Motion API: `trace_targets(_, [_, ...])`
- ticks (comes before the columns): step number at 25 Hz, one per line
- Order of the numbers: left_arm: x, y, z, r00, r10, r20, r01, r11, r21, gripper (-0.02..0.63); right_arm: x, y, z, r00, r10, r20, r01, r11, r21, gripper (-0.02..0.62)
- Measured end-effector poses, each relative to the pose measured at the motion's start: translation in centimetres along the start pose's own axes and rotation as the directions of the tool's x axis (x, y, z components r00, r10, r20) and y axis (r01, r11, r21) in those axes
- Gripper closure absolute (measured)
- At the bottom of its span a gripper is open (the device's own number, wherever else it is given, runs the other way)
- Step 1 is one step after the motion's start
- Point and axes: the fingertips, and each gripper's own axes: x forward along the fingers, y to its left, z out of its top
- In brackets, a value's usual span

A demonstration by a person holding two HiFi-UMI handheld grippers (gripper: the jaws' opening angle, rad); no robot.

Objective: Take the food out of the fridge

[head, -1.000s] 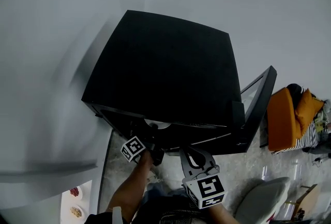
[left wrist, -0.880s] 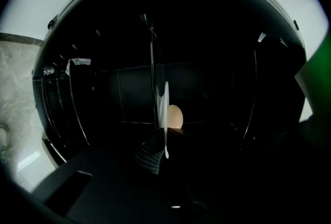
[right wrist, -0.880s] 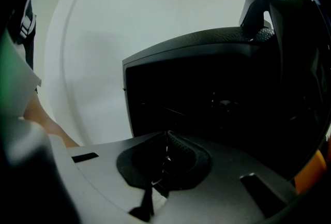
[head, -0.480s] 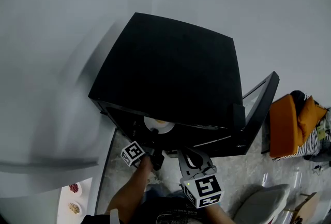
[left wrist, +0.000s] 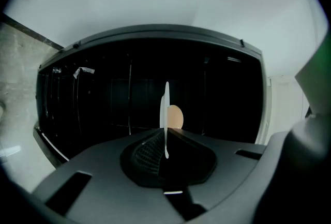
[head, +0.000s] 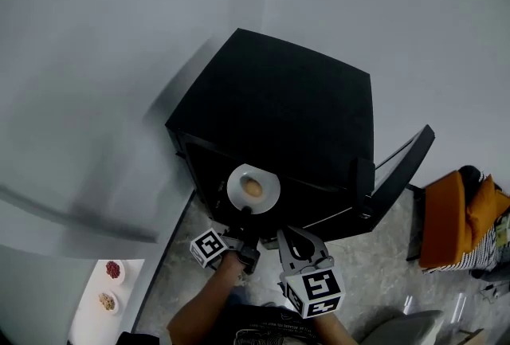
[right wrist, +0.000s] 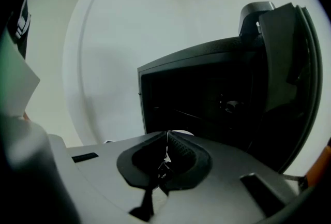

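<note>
A black fridge (head: 287, 112) stands against the grey wall with its door (head: 398, 172) swung open to the right. A small white plate (head: 253, 188) carrying one round tan piece of food (head: 252, 188) hangs just in front of the fridge's opening. My left gripper (head: 245, 213) is shut on the plate's near rim. In the left gripper view the plate (left wrist: 166, 114) shows edge-on between the jaws, with the food (left wrist: 176, 117) beside it. My right gripper (head: 292, 238) is beside it to the right, shut with nothing in it (right wrist: 166, 148).
Two small dishes with food (head: 110, 272) sit on a white surface at the lower left. An orange object (head: 450, 212) lies on the floor at the right, past the open door. The floor below is pale stone.
The left gripper has drawn the plate out of the dark fridge interior and upward, so the whole plate now shows in front of the opening. The right gripper has hardly moved.
</note>
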Motion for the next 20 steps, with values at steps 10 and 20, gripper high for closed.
trace_targets(10, [-5.7, -7.4, -2.5, 0.988, -0.102, 0.12, 0.105, 0.994, -0.015, 0.584, -4.0, 0.4, -1.0, 0.997, 0.049, 0.055, -0.05, 0.999, 0.007, 0.575])
trace_targets(20, [-10.8, -13.4, -6.6, 0.976, -0.131, 0.173, 0.129, 0.991, 0.026, 0.584, -8.3, 0.8, -2.5, 0.993, 0.081, 0.089, -0.083, 0.996, 0.016, 0.575])
